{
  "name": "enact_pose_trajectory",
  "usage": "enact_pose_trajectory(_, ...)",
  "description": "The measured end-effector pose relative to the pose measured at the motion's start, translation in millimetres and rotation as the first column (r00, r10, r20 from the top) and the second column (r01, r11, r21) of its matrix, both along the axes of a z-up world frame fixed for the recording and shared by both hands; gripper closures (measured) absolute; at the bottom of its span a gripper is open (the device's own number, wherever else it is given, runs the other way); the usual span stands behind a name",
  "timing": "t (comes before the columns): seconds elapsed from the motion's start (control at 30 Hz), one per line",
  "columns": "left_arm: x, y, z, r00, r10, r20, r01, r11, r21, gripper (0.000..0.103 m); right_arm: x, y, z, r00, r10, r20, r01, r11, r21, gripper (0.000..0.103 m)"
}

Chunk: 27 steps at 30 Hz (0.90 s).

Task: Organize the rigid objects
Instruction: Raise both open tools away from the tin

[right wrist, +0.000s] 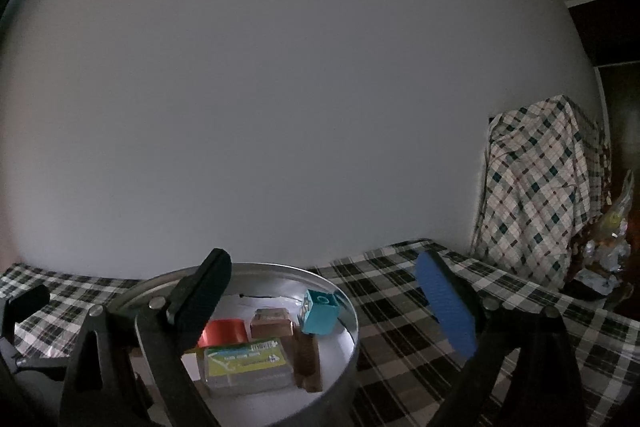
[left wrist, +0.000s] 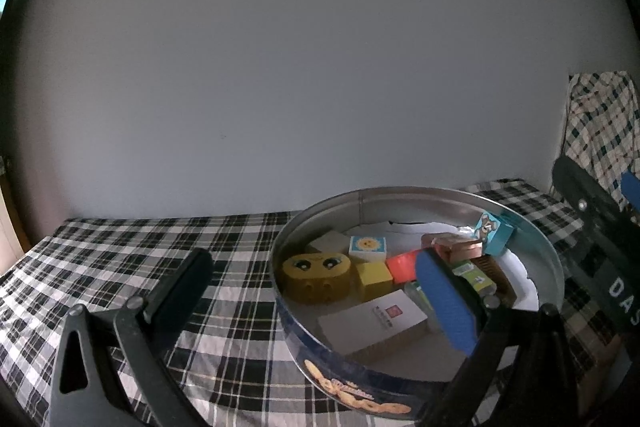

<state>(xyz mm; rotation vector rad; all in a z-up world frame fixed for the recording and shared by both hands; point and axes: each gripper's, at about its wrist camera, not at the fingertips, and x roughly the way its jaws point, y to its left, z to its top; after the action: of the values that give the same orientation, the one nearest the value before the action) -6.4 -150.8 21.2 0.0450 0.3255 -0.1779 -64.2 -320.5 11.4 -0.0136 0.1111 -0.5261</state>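
A round metal cookie tin point(left wrist: 554, 259) stands on the checked tablecloth and holds several small rigid objects: a yellow face block point(left wrist: 316, 277), a sun-picture block point(left wrist: 367, 247), a yellow cube point(left wrist: 374, 279), a red block point(left wrist: 402, 265), a white box point(left wrist: 372, 323) and a teal bear block point(left wrist: 494, 233). My left gripper point(left wrist: 316, 295) is open and empty, its jaws straddling the tin's near left rim. My right gripper point(right wrist: 324, 301) is open and empty over the tin point(right wrist: 352, 339), above the teal block point(right wrist: 320, 311), a green-label box point(right wrist: 246, 363) and a brown box point(right wrist: 272, 321).
The checked tablecloth point(left wrist: 140, 251) covers the table up to a plain white wall. A cloth-draped object point(right wrist: 540, 187) stands at the right, with crinkled bags point(right wrist: 608, 247) beside it. The right gripper's body shows in the left wrist view point(left wrist: 592, 211).
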Motion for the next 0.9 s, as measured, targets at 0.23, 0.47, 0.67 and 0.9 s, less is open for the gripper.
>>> enact_pose_trajectory(0.23,-10,-1,1,1.000,-0.016,0.016,0.016,1.000,0.013,0.000,-29,6,4,0.997,-0.021,0.080,0.021,1.000,-0.007,0.006)
enact_pose_trajectory(0.47,-12,0,2,1.000,0.010,0.019,-0.010,1.000,0.023,0.000,-33,18,6,0.995,-0.012,0.096,0.018,0.998,-0.068,0.001)
enact_pose_trajectory(0.67,-13,-2,3,0.999,0.027,0.021,-0.028,0.999,0.041,0.000,-35,17,5,0.994,-0.022,0.111,0.030,0.997,-0.066,0.001)
enact_pose_trajectory(0.9,-15,0,3,1.000,0.020,0.017,-0.020,1.000,0.023,0.000,-38,17,5,0.992,-0.023,0.122,0.032,0.997,-0.068,0.001)
